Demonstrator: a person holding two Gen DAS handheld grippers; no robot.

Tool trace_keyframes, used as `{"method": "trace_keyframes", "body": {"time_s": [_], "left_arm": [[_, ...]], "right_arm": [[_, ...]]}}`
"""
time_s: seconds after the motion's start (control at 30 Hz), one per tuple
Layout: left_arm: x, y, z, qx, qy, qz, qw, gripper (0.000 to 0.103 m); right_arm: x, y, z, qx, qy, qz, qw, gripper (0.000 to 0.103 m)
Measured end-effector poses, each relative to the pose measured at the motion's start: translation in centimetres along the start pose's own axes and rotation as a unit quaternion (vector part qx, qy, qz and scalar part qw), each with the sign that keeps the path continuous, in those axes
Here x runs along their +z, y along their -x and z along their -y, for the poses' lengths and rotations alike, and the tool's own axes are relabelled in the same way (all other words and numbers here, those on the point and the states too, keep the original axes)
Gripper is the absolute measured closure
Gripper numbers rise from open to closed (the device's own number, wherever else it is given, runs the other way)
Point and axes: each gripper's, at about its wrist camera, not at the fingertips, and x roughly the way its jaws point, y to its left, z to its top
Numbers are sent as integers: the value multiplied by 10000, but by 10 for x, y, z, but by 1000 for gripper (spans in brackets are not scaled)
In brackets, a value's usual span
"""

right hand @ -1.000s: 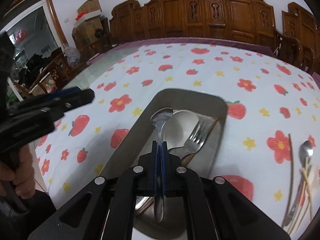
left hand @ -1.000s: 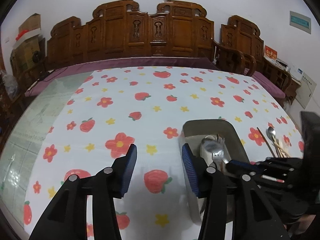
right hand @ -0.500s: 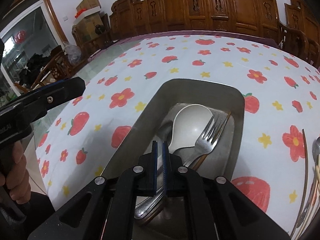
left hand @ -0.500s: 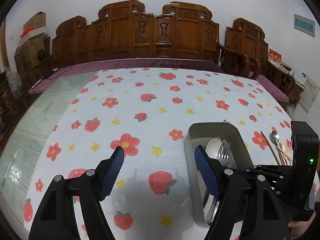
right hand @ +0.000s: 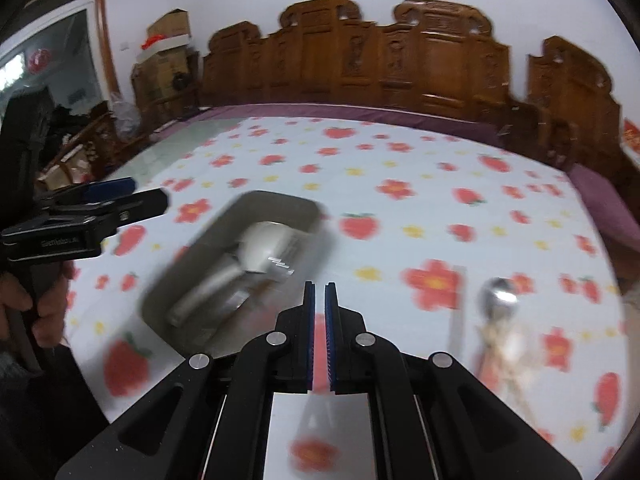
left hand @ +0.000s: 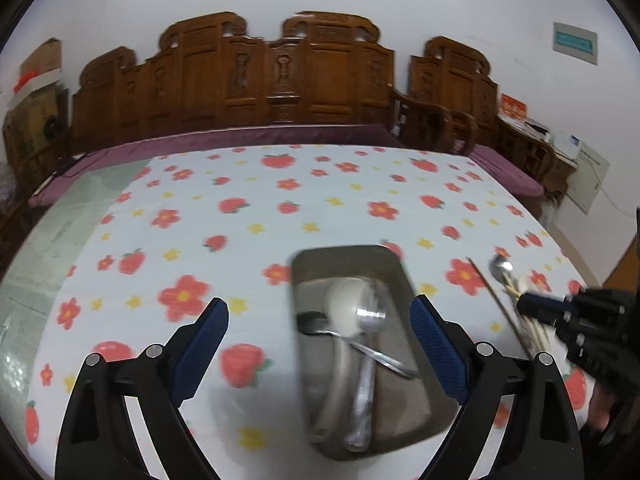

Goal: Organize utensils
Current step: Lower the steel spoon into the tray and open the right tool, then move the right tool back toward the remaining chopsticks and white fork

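A metal tray lies on the strawberry tablecloth and holds a white soup spoon, a fork and a metal spoon. My left gripper hovers over the tray's near end, its jaws opening wide, pads clear of everything. My right gripper is shut and empty, just right of the tray. It shows in the left wrist view as the right gripper, over the loose pile. A loose metal spoon and chopsticks lie to the right.
Bare tablecloth stretches left of and beyond the tray. Carved wooden chairs line the far side. A hand holds the left gripper at the left edge of the right wrist view.
My right gripper let the metal spoon go into the tray and swung right toward the loose utensils. My left jaws spread much wider and shifted over the tray.
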Motion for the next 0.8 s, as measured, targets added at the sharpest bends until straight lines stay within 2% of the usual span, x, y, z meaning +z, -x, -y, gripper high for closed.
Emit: {"method": "trace_keyframes", "body": {"time_s": [0.1,0.2,0.37,0.53,0.8], "left_arm": [[-4,0,22,-108,-126,-8,9999,15],[-9,0,46,-282,-243,-40,9993,15],[-20,-1,85,-431,-548,-125,9975,15],[-27,2,112,-671,-656,-292,9952,15],[-29,4,149,-668,-953,-394,9924,15]], "right_arm": [[-8,15,34,-335,-1,-123,9994,95],[-19,27,67,-601,34,-263,9978,83],[-42,30,108,-793,-153,-496,9955,82],[-65,19,130,-767,-339,-789,9934,82],[-84,-9,145,-468,-466,-1204,9905,82]]}}
